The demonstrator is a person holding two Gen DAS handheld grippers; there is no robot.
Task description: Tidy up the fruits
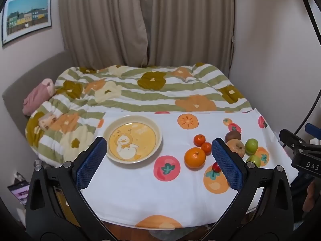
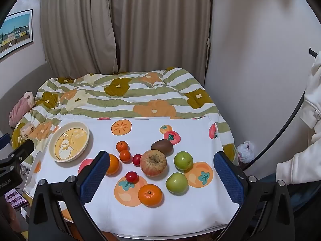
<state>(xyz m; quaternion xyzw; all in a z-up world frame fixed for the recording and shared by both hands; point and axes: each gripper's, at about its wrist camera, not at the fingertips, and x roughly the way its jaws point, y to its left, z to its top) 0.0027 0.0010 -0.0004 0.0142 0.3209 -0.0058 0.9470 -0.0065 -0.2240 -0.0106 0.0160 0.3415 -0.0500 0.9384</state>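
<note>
A cream plate with a yellow duck picture (image 1: 133, 139) (image 2: 69, 141) sits empty at the table's left. Loose fruit lies to its right: a red-yellow apple (image 2: 153, 162), a brown kiwi (image 2: 162, 146), two green apples (image 2: 183, 160) (image 2: 176, 182), oranges (image 2: 150, 194) (image 1: 195, 157), small tangerines (image 2: 122, 146) and red cherry tomatoes (image 2: 131, 176). My left gripper (image 1: 158, 160) is open and empty, between the plate and the fruit. My right gripper (image 2: 162, 172) is open and empty, hovering before the fruit pile.
A white tablecloth with printed fruit (image 2: 140, 217) covers the table. A bed with a striped floral quilt (image 1: 140, 88) lies behind it, curtains and walls beyond. The right gripper shows in the left wrist view (image 1: 301, 150).
</note>
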